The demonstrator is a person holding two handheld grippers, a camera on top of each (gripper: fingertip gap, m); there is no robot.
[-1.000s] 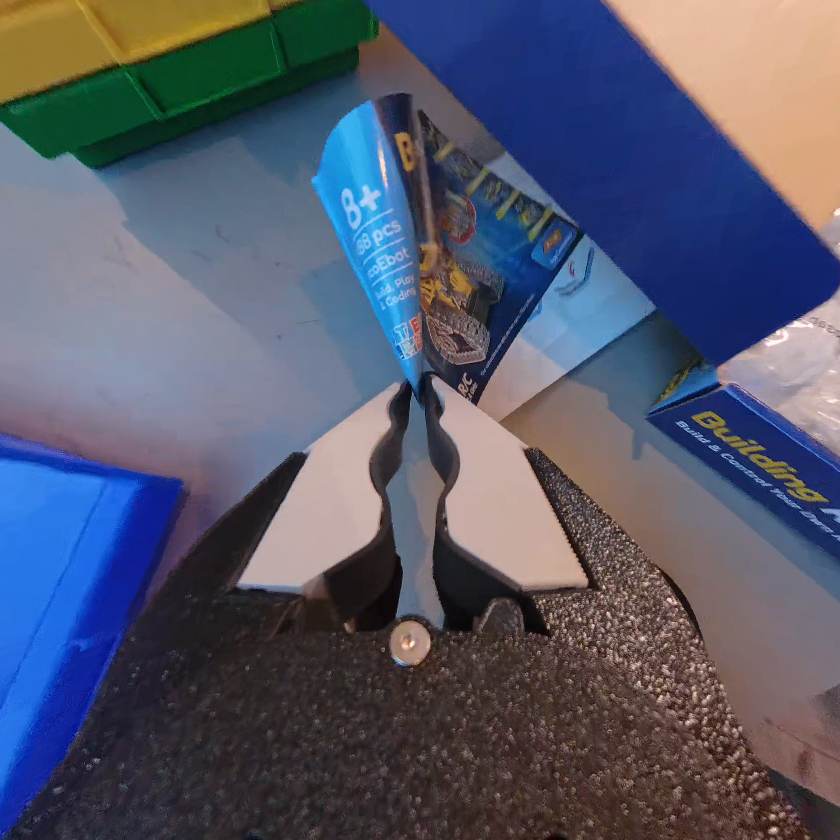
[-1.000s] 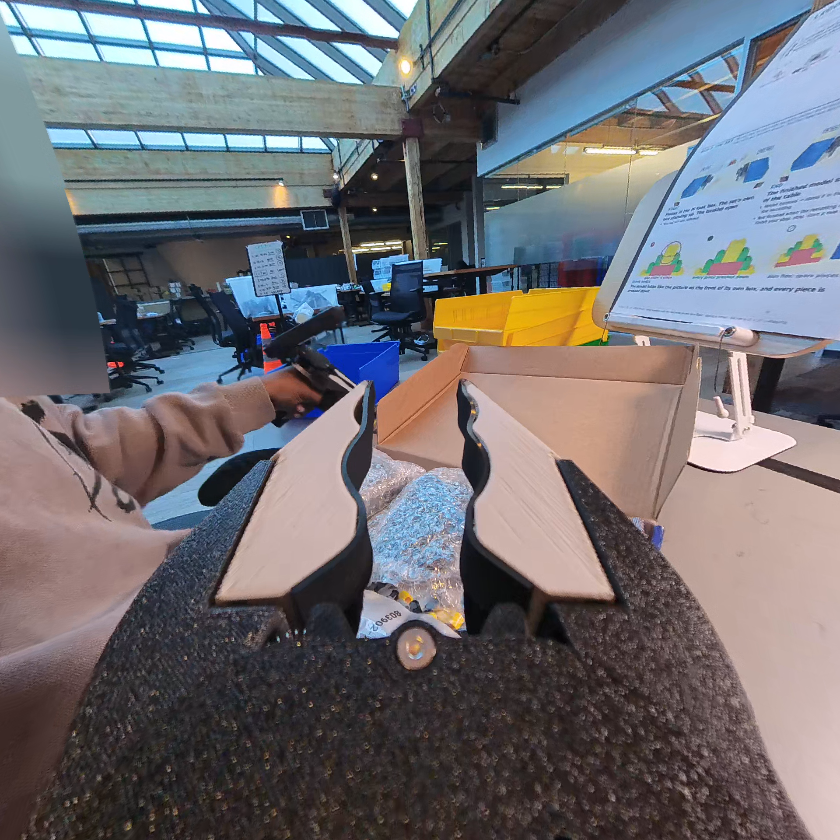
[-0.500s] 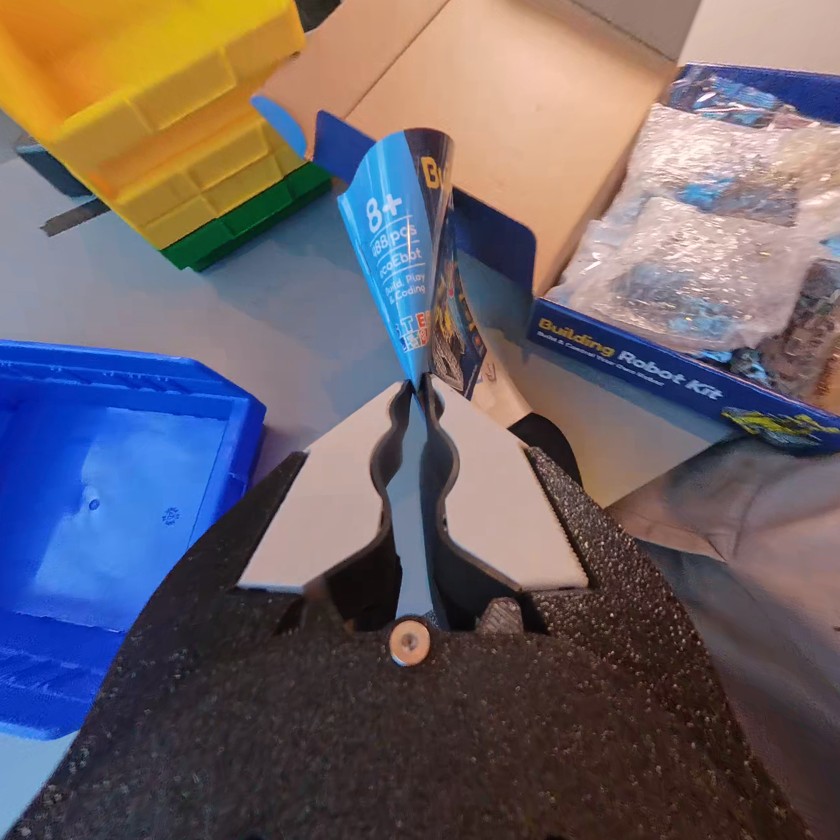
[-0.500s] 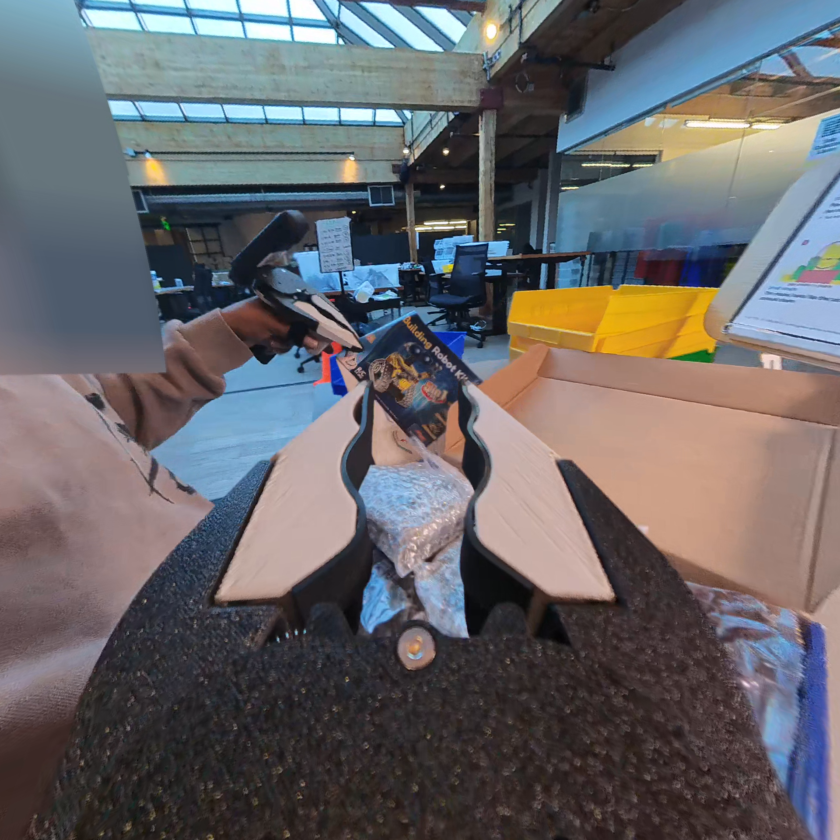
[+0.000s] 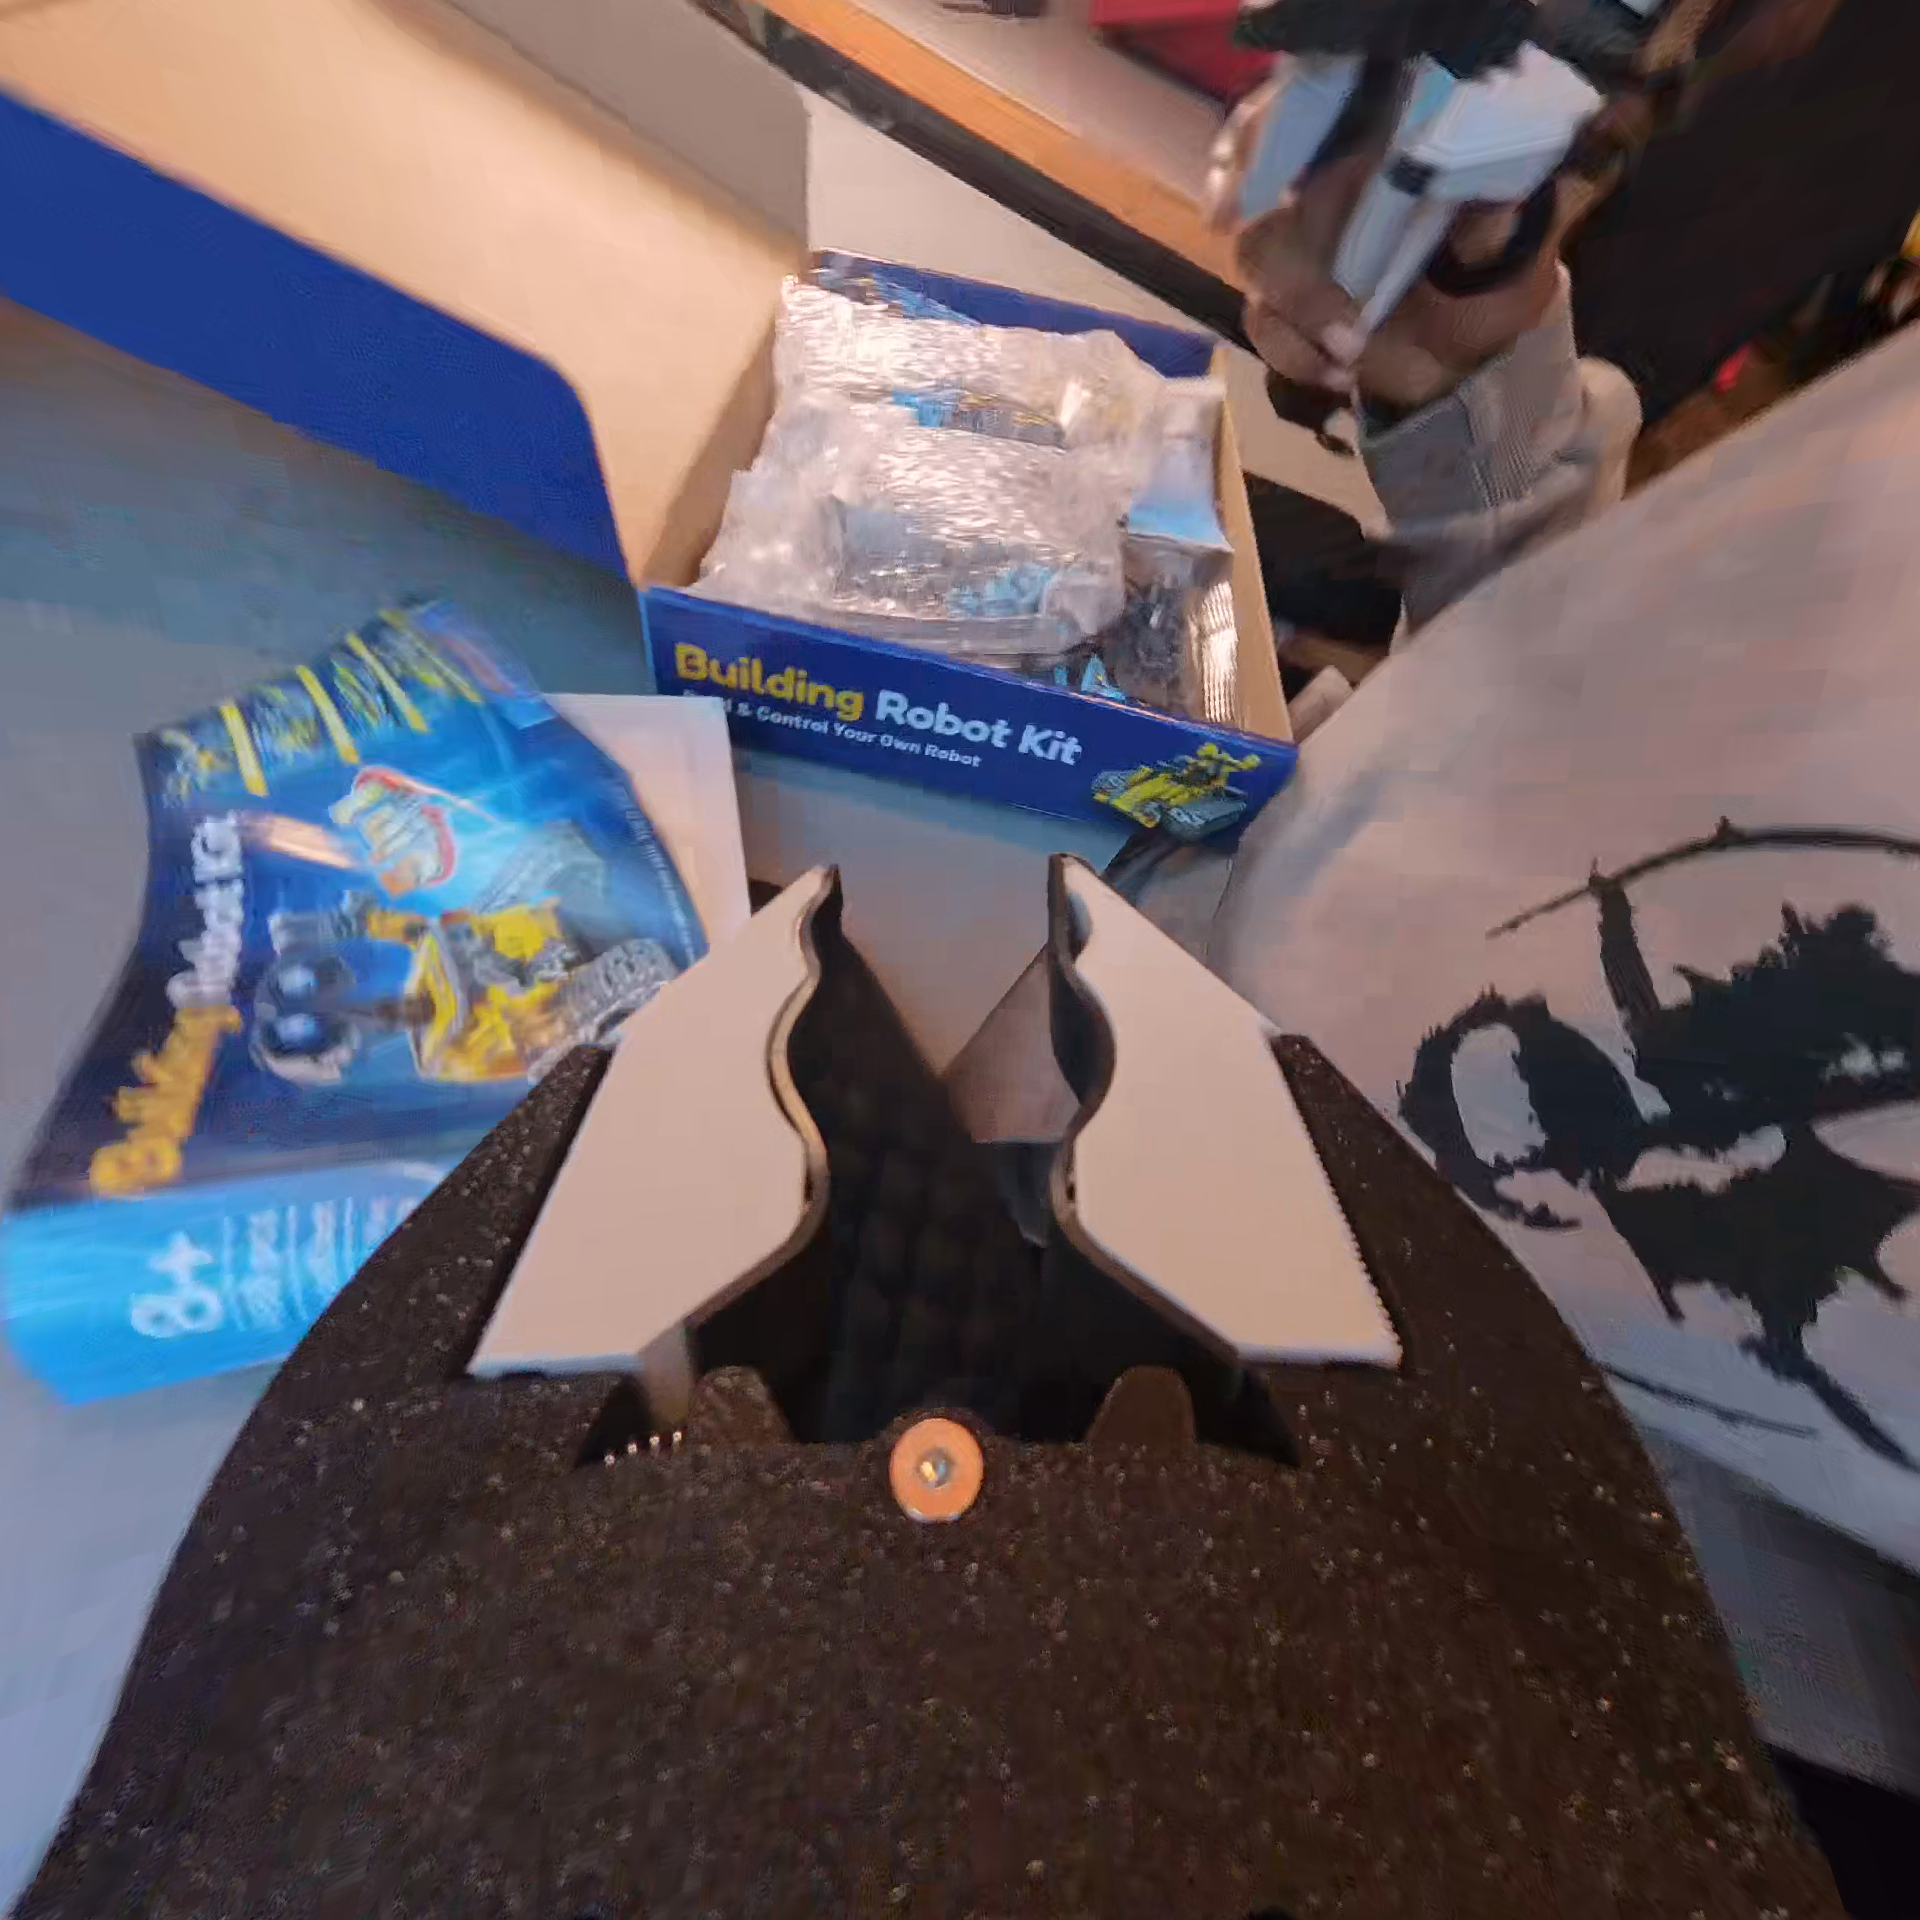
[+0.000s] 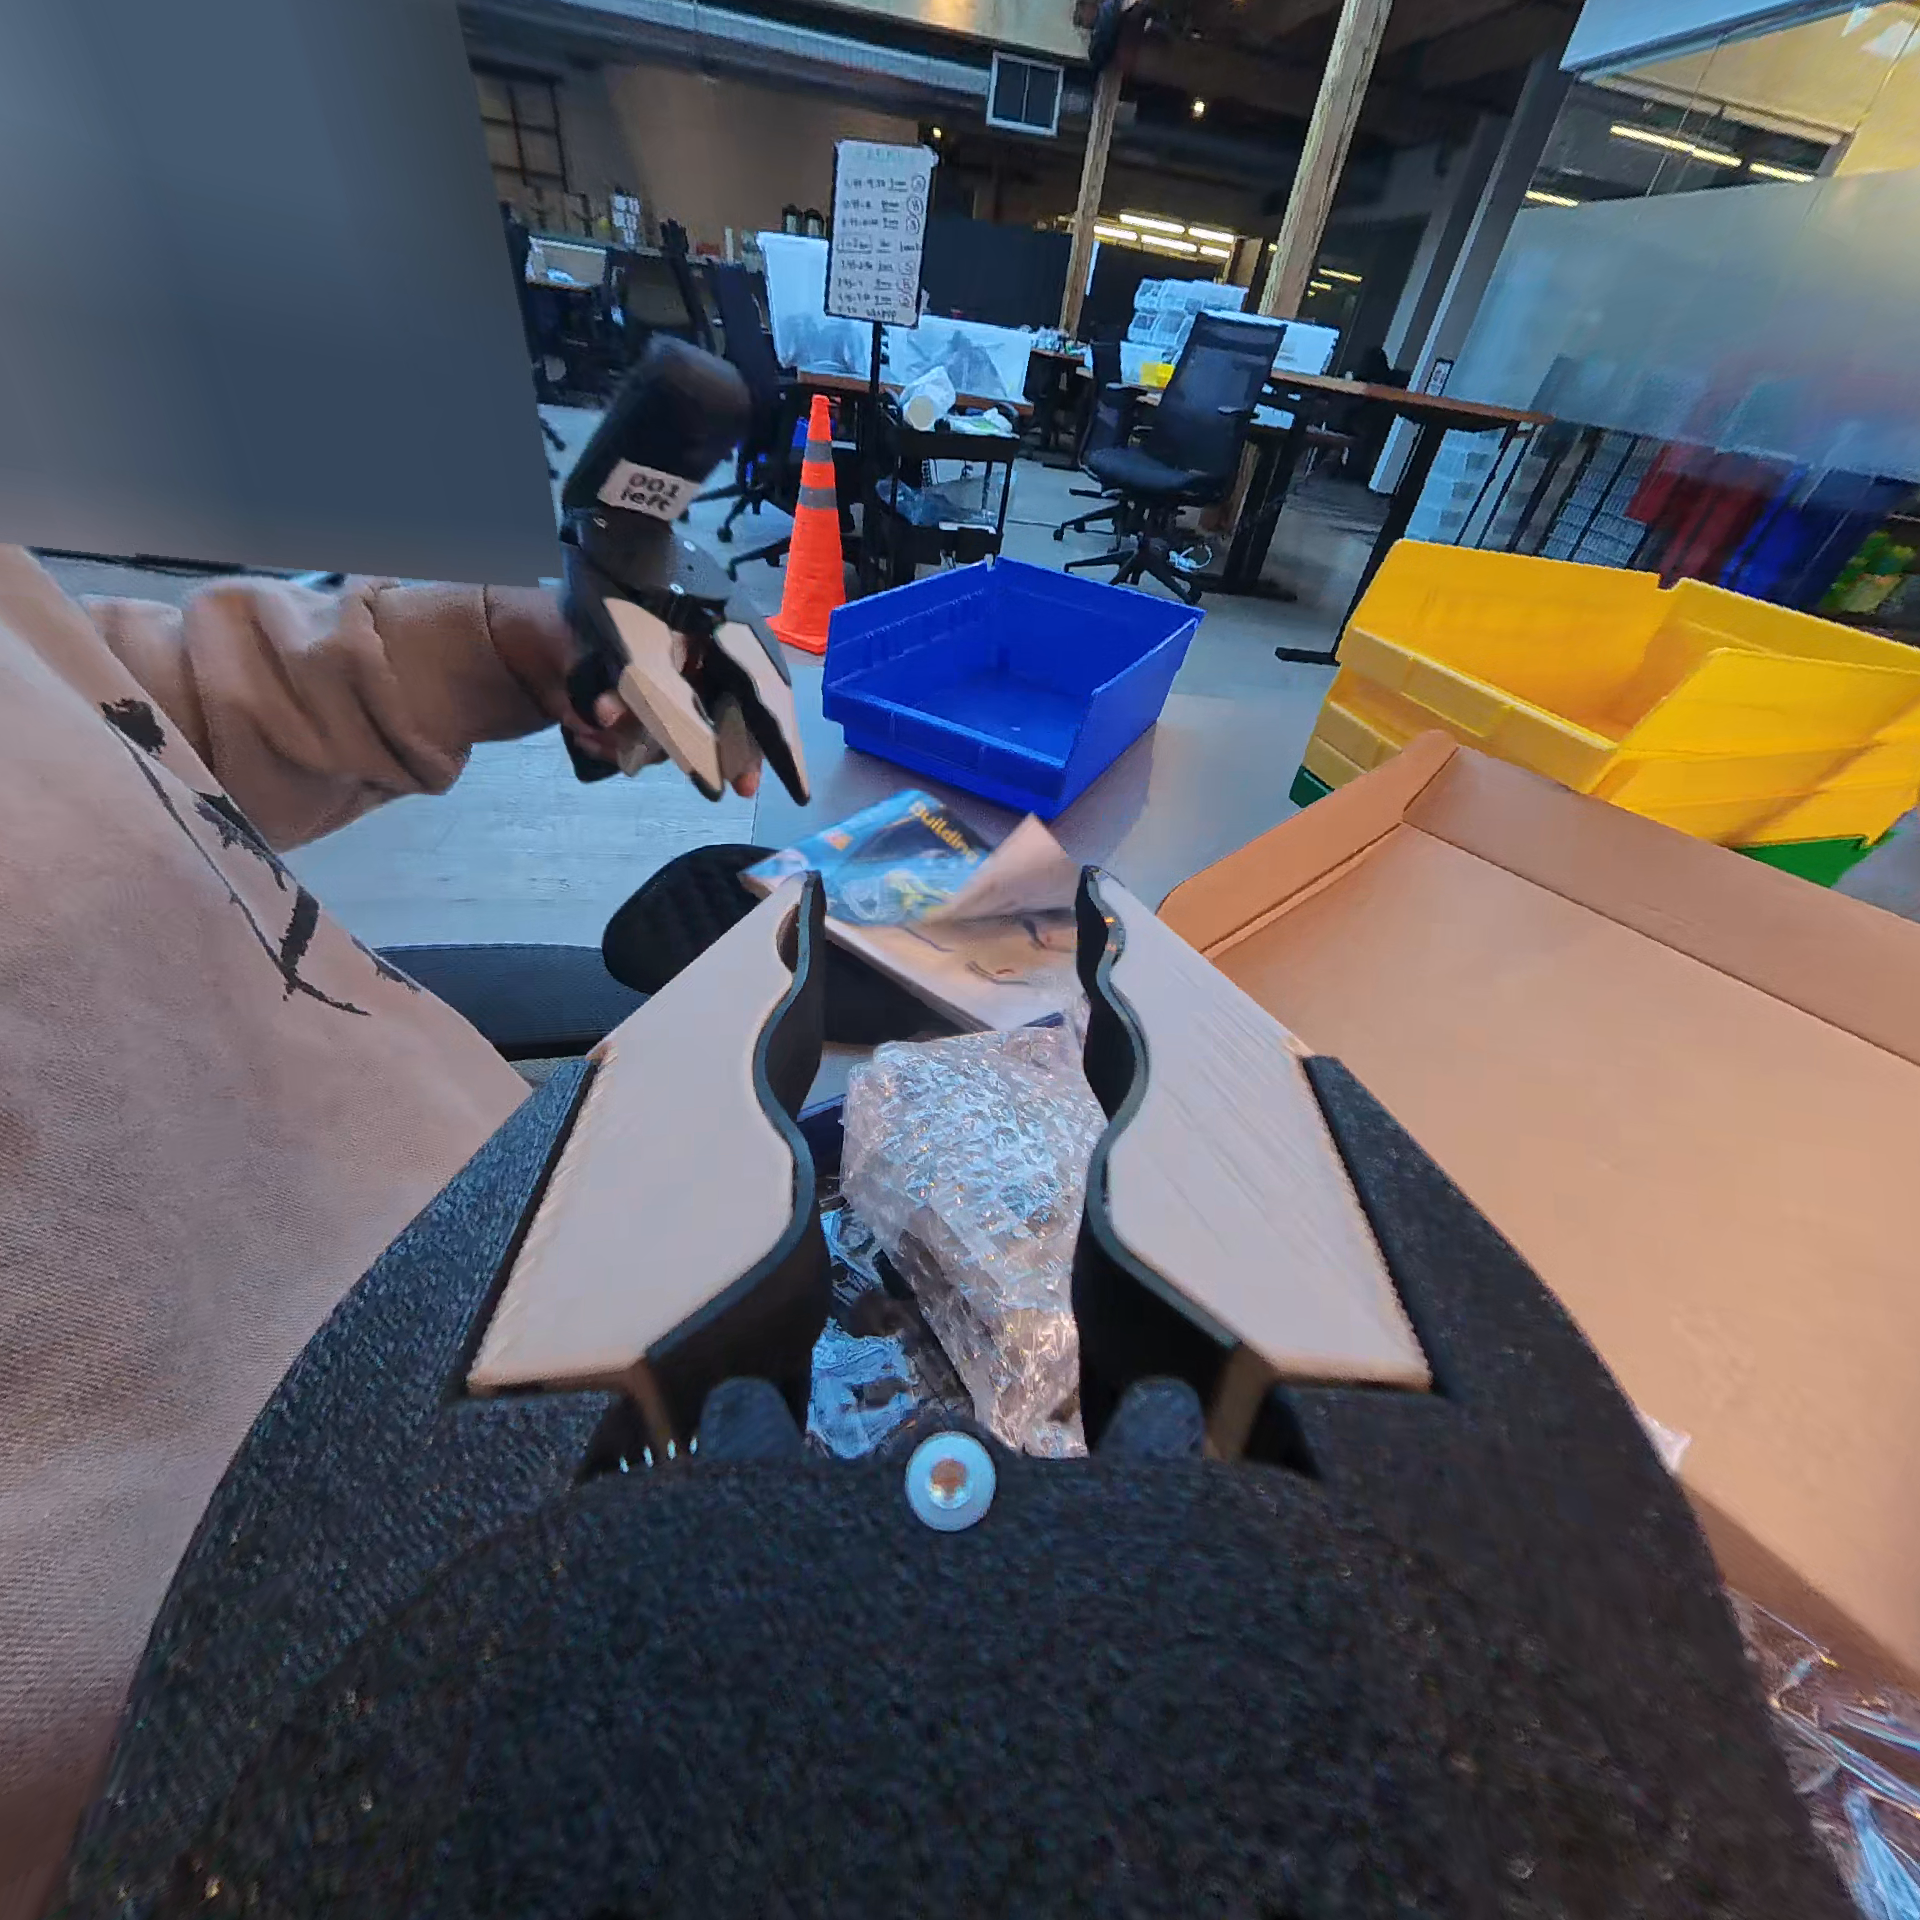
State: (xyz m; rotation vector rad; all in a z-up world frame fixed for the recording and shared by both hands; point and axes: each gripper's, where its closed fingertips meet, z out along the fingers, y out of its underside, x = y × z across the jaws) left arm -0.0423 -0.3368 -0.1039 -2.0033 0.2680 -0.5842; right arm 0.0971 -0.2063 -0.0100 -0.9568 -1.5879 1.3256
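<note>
My left gripper [image 5: 943, 873] is open and empty, held above the table edge in front of the open blue kit box [image 5: 966, 717]. The blue booklet [image 5: 364, 987] lies loose on the grey table to its left, apart from the fingers. It also shows in the right wrist view [image 6: 904, 862], with the left gripper [image 6: 756, 784] open above it. My right gripper [image 6: 948, 881] is open over the box. A clear bubble-wrap bag [image 6: 966, 1174] lies below, between the fingers, and the pads do not press on it. Several such bags [image 5: 966, 488] fill the box.
The box's brown lid [image 6: 1558, 1039] lies open to the right. A blue bin [image 6: 997, 675] and stacked yellow bins [image 6: 1610, 665] stand farther back on the table. A person's printed sweatshirt [image 5: 1610, 935] fills the right side. A black chair armrest [image 6: 686, 914] is near the table edge.
My left gripper opened and let go of the booklet, which now lies on the table. Its view swung right towards the box. My right gripper's jaws widened a little.
</note>
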